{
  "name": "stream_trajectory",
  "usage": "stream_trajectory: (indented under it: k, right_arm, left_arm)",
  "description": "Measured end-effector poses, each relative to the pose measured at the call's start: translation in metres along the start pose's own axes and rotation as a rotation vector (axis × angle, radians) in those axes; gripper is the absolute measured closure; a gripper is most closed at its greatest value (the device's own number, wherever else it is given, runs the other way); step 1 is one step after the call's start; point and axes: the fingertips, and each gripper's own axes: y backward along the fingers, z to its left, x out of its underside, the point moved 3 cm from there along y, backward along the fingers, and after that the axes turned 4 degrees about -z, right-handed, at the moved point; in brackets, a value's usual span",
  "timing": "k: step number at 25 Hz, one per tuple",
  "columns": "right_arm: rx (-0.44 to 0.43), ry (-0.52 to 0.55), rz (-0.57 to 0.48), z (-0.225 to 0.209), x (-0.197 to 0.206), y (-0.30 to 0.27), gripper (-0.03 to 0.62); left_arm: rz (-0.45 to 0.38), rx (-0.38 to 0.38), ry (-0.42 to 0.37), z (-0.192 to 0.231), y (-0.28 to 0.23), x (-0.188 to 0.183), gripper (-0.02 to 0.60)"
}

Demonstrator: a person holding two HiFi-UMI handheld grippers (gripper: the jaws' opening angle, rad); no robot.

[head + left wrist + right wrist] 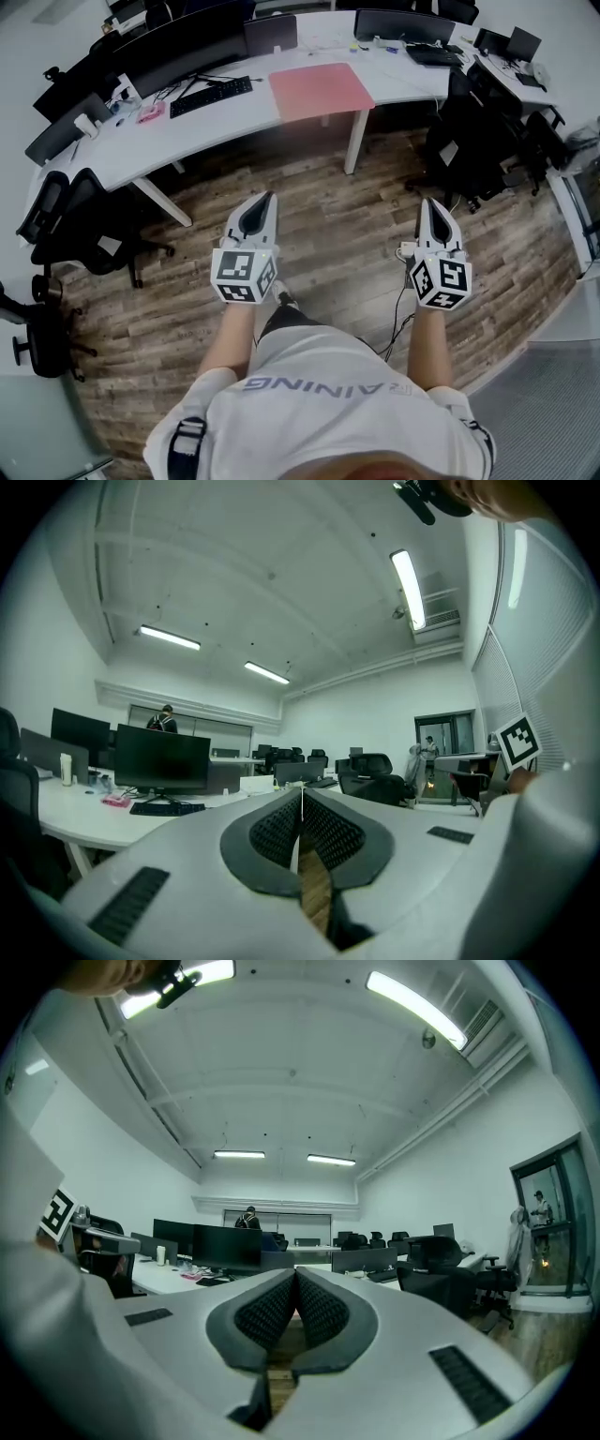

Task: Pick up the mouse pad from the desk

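A pink rectangular mouse pad (321,90) lies flat on the long white desk (234,127) in the head view, near the desk's front edge. My left gripper (270,195) is held level over the wooden floor, well short of the desk, its jaws shut with nothing between them. At the same distance from the desk my right gripper (430,201) is also shut and holds nothing. In the left gripper view the tips of the left gripper (301,792) meet in front of the desk; in the right gripper view the right gripper (295,1273) shows its pads pressed together.
A black keyboard (211,96) and a pink item (150,113) lie left of the pad, with monitors (192,42) behind. Black office chairs (80,230) stand at the left and a dark chair (473,141) at the right. A cable (401,314) lies on the floor.
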Motion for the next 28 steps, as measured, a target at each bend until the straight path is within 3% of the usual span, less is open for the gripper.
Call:
stream_trajectory:
  k: [6,17,28]
  right_arm:
    - [0.096,0.058,0.010,-0.010,0.005,-0.025,0.569]
    - [0.150,0.103,0.047,-0.004,0.006,-0.136,0.569]
    - [0.118,0.110,0.130,0.036,0.035,-0.255,0.569]
  left_arm:
    - [0.007,0.023,0.001,0.015,-0.031,0.002,0.549]
    - [0.022,0.096,0.025,0.091,-0.147,0.008,0.549]
    - [0.051,0.108,0.050,0.182,-0.215,0.023,0.548]
